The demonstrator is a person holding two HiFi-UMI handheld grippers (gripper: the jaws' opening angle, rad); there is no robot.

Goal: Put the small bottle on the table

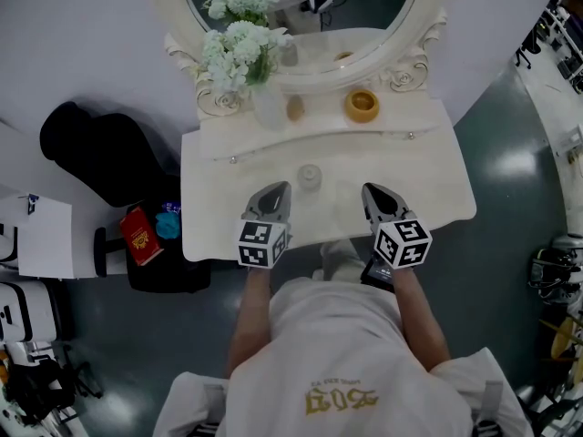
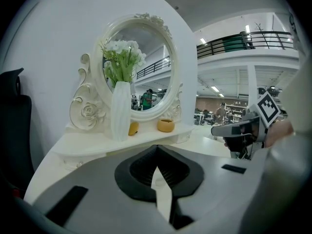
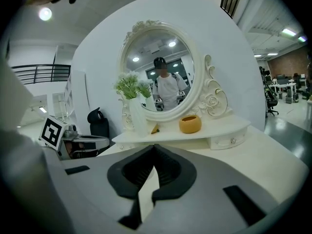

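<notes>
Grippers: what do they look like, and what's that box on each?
The left gripper and right gripper are grey and pointed like beaks, with black ribbed pads inside. Each carries a white cube with black square markers. The shirt worn is white and short-sleeved, with gold print.

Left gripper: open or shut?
Shut: the left gripper shows its jaw tips meeting in its own view, with nothing between them.

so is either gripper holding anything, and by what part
Nothing is held: left gripper and right gripper are shut, empty; the small bottle stands free on the table.
</notes>
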